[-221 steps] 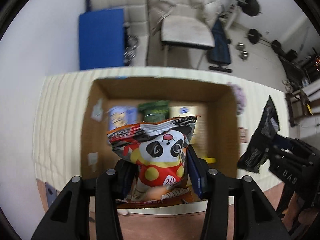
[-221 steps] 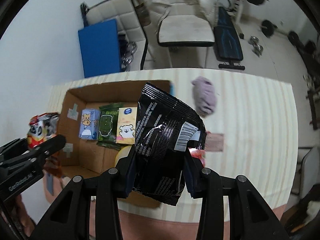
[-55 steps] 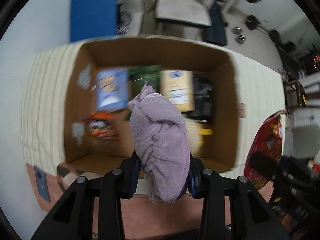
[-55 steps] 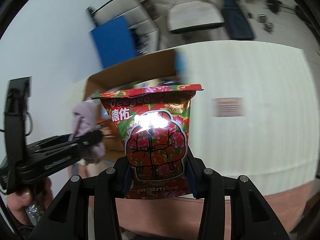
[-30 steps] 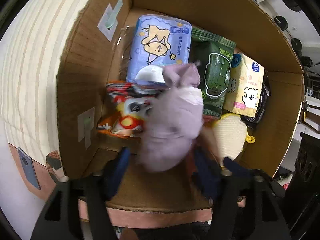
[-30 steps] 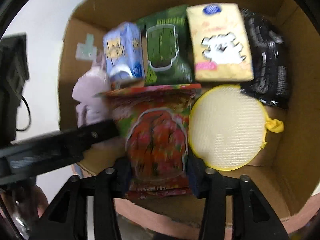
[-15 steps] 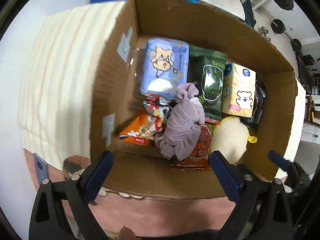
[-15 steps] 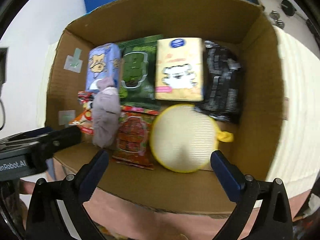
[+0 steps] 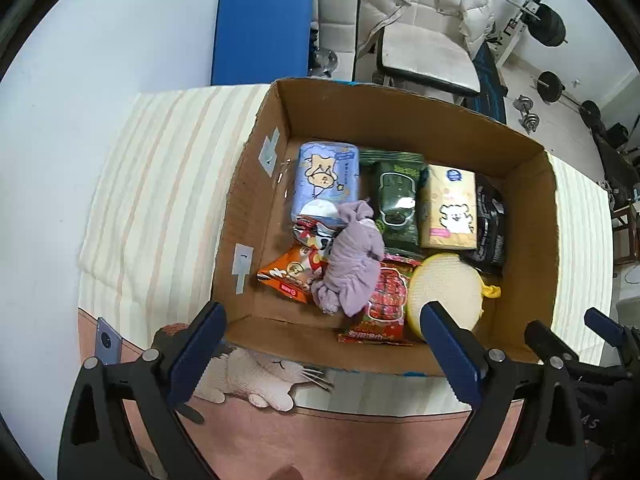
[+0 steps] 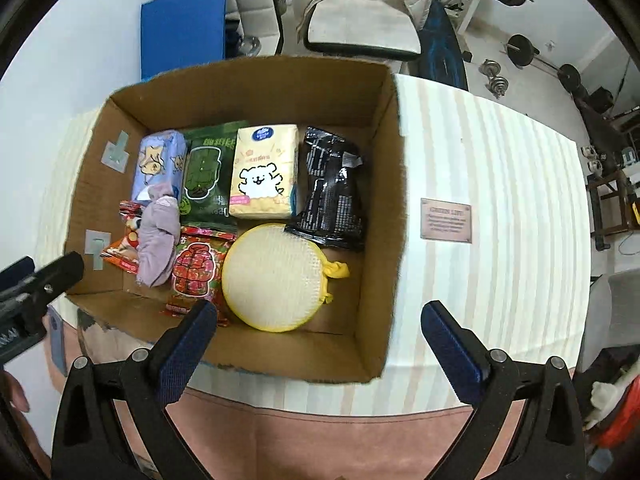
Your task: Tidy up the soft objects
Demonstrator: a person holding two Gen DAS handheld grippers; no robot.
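Note:
An open cardboard box (image 9: 536, 240) (image 10: 384, 208) sits on a striped tablecloth. Inside lie a lilac cloth (image 9: 354, 264) (image 10: 158, 236), a red snack bag (image 9: 384, 304) (image 10: 196, 272), a panda snack bag (image 9: 292, 274), a round yellow sponge (image 9: 444, 292) (image 10: 274, 276), a blue tissue pack (image 9: 326, 178), a green pack (image 9: 396, 200), a yellow tissue pack (image 10: 264, 172) and a black bag (image 10: 330, 192). My left gripper (image 9: 322, 334) is open and empty above the box's near edge. My right gripper (image 10: 318, 334) is open and empty above the near right part of the box.
The striped cloth (image 10: 500, 200) covers the table to the right of the box, with a small brown label (image 10: 446, 220). A phone (image 9: 107, 340) lies at the near left. A blue mat (image 9: 262, 36), chairs and gym weights stand beyond the table.
Both grippers have let go: the lilac cloth and the red snack bag now lie in the box. Both grippers have pulled back and up, jaws wide open.

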